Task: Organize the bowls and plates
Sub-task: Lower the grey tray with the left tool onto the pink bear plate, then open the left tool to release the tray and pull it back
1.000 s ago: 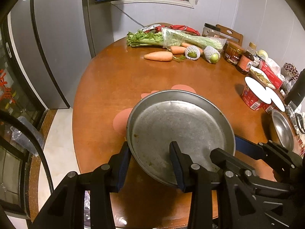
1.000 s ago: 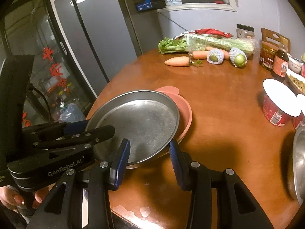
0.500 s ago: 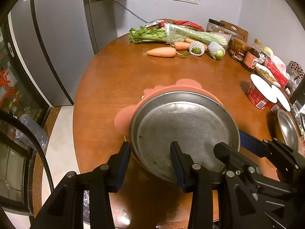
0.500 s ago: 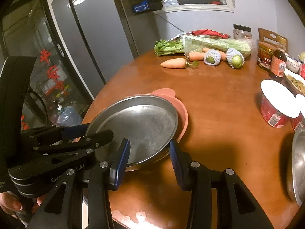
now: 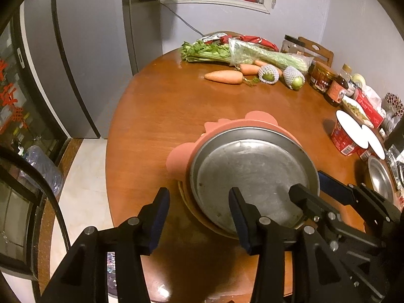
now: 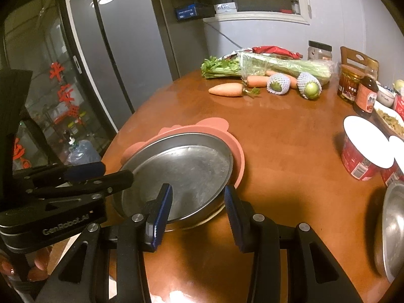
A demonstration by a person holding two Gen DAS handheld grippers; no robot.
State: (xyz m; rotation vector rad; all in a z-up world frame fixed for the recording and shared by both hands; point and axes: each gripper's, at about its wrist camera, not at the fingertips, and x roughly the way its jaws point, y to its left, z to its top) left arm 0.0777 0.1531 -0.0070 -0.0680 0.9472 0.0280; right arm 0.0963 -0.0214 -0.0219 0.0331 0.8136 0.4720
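Setting: round wooden table [image 5: 161,116] in a dim kitchen.
Steel plate [image 5: 250,174]: lies on the pink plate [image 5: 181,159], near the table's front edge.
Right gripper [image 6: 198,209]: fingers wide, straddling the steel rim.
Left gripper [image 5: 199,217]: fingers wide, holding nothing.
Advice: centre the stack before backing both grippers away.
Beyond: carrots [image 5: 223,77], celery [image 5: 242,54], jars at the far side.

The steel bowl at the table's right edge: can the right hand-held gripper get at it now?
Probably yes. The right hand-held gripper is open and holds nothing, and only bare table lies between it and the steel bowl.
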